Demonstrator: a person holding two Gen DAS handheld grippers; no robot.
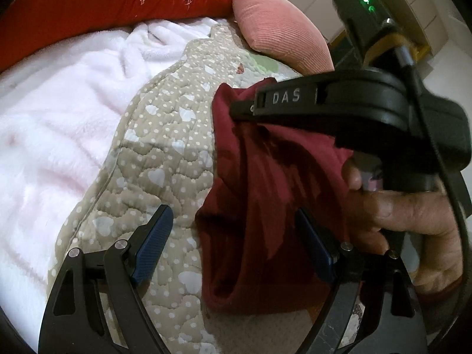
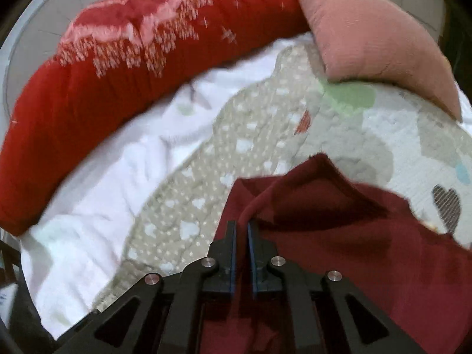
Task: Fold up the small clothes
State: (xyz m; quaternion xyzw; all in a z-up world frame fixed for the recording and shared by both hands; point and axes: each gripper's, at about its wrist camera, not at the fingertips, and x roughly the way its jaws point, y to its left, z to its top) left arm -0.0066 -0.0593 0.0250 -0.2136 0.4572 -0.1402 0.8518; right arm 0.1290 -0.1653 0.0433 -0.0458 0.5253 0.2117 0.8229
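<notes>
Bed surface: beige heart-print quilt (image 1: 165,159) over white fleece blanket (image 1: 59,135). Left gripper (image 1: 236,246) jaws wide apart, nothing gripped, hovering at near edge of maroon garment (image 1: 265,206). Right gripper (image 2: 242,230) pinched onto garment fold, lifting it. Red cushion (image 2: 118,88) and pink pillow (image 2: 368,35) beyond both grippers.
</notes>
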